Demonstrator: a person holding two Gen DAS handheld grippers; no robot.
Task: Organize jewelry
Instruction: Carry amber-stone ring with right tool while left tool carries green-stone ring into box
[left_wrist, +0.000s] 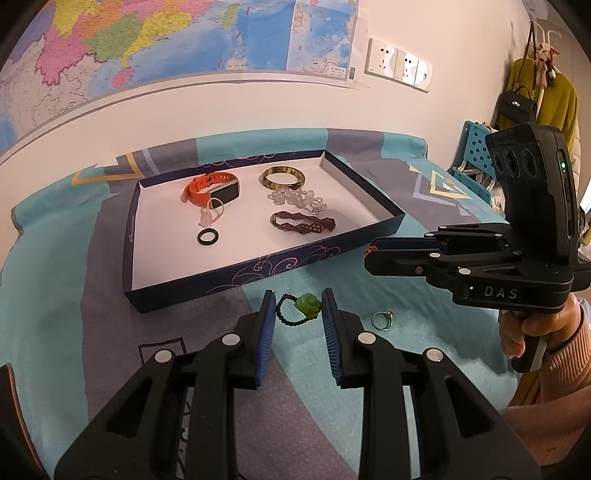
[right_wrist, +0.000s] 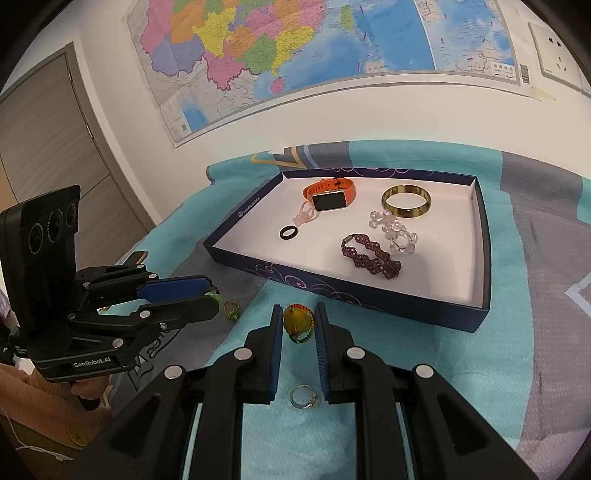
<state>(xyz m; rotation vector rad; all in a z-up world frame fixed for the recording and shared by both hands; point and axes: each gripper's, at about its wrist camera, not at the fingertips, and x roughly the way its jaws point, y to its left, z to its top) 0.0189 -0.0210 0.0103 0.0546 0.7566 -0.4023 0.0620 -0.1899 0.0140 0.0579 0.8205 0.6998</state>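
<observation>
Patterned teal cloth (left_wrist: 55, 295) carries a navy tray (left_wrist: 258, 264) of jewelry. Left gripper (left_wrist: 299, 306) clamps a green rose bracelet (left_wrist: 307, 305); right gripper (right_wrist: 298, 321) clamps a yellow beaded charm (right_wrist: 297, 320).

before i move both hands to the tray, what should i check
1. Left gripper shut on the green rose bracelet: ok.
2. Right gripper shut on the yellow charm bracelet: ok.
3. Bare floor in the tray for two more pieces: ok, its near right part is free.
4. Silver ring lies loose on the cloth, in neither grip: ok.
5. Both bracelets lifted clear of the cloth: cannot tell.
</observation>
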